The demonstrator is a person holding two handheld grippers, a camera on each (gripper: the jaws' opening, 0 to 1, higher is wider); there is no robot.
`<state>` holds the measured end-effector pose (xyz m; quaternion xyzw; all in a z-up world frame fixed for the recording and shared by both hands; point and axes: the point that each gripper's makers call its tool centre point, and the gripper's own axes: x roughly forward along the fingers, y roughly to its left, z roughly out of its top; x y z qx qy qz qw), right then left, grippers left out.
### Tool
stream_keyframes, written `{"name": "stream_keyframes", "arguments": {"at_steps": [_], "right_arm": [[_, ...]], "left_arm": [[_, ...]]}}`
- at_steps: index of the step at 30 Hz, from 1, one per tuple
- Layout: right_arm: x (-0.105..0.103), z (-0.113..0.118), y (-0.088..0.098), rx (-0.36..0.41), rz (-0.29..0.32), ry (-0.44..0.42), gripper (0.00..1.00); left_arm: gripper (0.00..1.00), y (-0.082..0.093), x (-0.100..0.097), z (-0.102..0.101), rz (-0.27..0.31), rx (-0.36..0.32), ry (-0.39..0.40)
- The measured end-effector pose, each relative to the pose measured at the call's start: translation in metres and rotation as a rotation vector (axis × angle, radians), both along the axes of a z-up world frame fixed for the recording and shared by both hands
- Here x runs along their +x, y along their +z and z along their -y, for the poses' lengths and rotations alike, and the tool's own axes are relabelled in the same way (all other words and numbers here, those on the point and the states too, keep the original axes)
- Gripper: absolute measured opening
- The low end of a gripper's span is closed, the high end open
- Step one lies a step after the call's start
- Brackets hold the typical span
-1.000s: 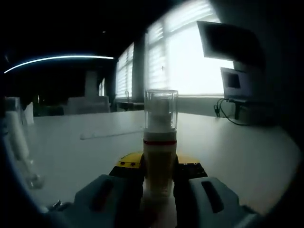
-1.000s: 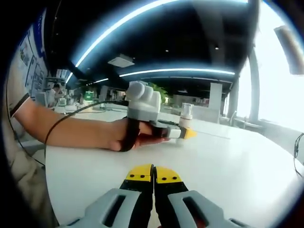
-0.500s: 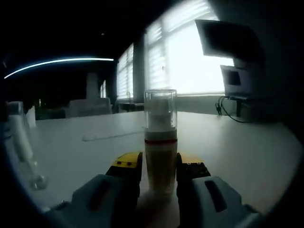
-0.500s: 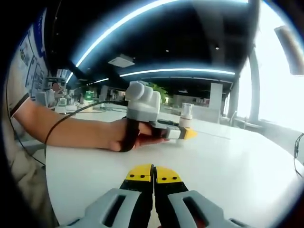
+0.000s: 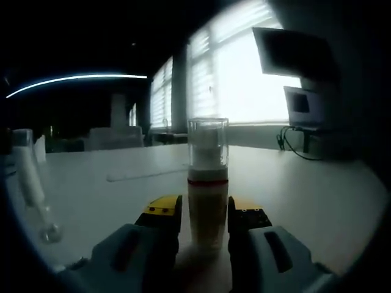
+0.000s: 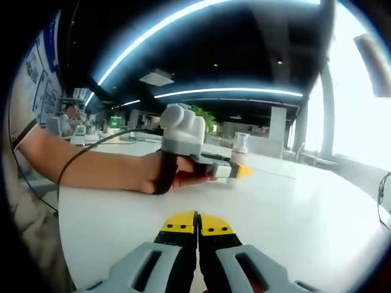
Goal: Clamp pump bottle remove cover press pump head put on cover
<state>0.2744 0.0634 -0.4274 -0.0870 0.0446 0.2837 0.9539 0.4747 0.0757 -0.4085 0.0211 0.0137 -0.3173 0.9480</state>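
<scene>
White tabletop (image 5: 317, 201): big and bare around the work, so the bottle has room to stand on its own.
Pump bottle (image 5: 208, 204): upright on the tabletop, sitting right between the left tool's 2 yellow-tipped jaws; cream body with a red band near the top.
Cover (image 5: 208, 143): clear cap, on over the pump head, so step 1 of the job isn't past yet imo.
Left tool (image 5: 205, 215): jaws sit on either side of the bottle with slim gaps, so not clamped, just bracketing it; looks lined up to pin the base so the cap can be pulled 1-handed.
Right tool (image 6: 197, 224): jaws pressed together on nothing, parked low over the tabletop, well apart from the bottle.
Hand (image 6: 174, 174): in the right gripper view it's holding the left tool level, aimed at the bottle.
Next, my guess: squeeze left, then bring right over for the cover.
</scene>
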Motion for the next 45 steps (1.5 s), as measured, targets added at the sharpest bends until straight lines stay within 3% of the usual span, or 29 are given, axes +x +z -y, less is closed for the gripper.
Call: {"name": "stream_keyframes", "arguments": {"at_steps": [28,37,45], "right_arm": [[-0.001,0.000,0.001,0.008,0.000,0.005,0.00],[0.000,0.002,0.002,0.019,0.005,-0.002,0.00],[0.000,0.000,0.001,0.009,0.006,0.001,0.00]], "left_arm": [[0.22,0.002,-0.002,-0.014,-0.001,-0.002,0.037],[0.23,0.003,-0.015,-0.023,0.022,0.046,0.022],[0.23,0.014,-0.033,-0.028,0.043,0.061,0.015]]}}
